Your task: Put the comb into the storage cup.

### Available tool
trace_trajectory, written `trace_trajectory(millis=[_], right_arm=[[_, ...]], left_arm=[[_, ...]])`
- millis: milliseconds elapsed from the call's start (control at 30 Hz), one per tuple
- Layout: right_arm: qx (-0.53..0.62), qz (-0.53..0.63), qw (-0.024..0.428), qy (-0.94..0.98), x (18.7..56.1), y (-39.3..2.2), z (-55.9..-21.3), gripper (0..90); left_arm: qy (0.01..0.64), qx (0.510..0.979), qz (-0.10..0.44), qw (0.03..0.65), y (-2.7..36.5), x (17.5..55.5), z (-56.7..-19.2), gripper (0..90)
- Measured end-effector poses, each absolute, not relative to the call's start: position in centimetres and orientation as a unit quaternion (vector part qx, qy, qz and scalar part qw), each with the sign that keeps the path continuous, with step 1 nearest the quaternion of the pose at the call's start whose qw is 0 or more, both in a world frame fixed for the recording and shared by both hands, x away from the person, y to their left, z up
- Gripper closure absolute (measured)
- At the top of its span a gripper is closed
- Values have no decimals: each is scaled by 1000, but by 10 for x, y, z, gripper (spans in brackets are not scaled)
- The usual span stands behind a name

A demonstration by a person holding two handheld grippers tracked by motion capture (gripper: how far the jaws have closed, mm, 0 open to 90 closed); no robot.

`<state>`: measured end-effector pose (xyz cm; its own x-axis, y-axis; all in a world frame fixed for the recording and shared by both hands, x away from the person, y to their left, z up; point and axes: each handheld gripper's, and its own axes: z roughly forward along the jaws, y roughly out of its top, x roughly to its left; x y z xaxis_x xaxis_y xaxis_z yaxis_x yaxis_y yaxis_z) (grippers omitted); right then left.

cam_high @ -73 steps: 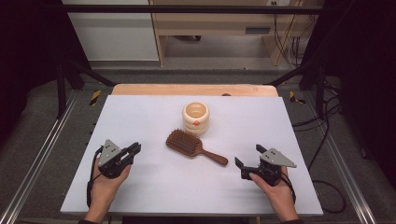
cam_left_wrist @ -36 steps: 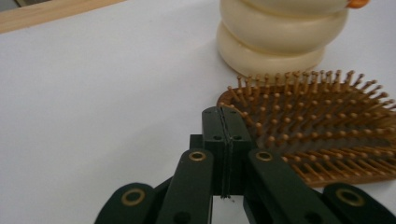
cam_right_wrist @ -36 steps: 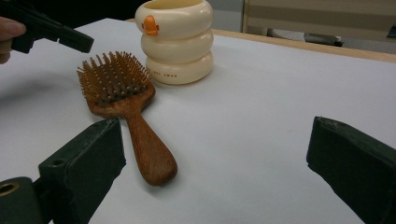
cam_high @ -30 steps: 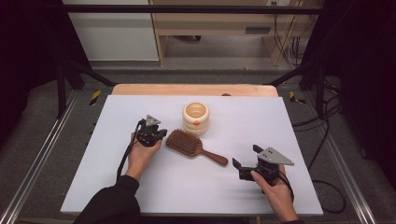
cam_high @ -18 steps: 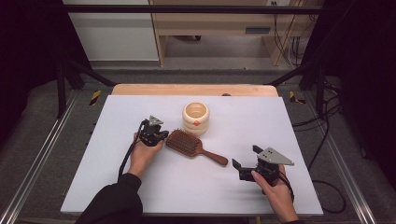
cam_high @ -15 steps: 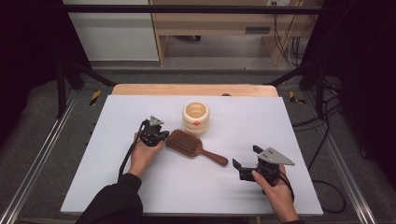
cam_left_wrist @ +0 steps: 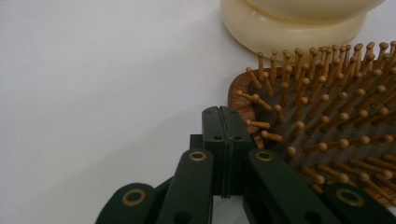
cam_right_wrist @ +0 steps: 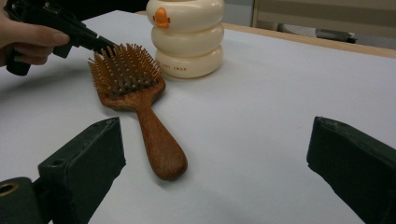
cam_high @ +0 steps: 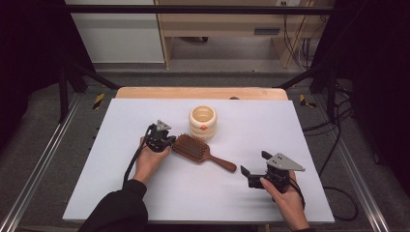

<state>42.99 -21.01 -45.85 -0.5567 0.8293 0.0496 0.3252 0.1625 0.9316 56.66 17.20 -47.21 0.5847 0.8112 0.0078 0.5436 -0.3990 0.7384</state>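
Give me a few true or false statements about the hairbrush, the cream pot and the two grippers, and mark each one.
1. The hairbrush lies bristles up. True.
2. The left gripper is wide open. False: its fingers are shut together, at the edge of the brush head.
3. The right gripper is open with nothing between its fingers. True.
4. The cream pot stands between the brush handle and the right gripper. False: it stands beyond the brush head, farther from the person.
5. The right gripper holds the brush handle. False: the handle lies on the table, apart from that gripper.
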Motion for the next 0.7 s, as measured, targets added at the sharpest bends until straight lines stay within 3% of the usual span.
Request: trace_trajectory(millis=[700], right_arm=[[384,483,224,755,427,-204,-460,58]], left_arm=[[351,846,167,363,116,551,-468,900]])
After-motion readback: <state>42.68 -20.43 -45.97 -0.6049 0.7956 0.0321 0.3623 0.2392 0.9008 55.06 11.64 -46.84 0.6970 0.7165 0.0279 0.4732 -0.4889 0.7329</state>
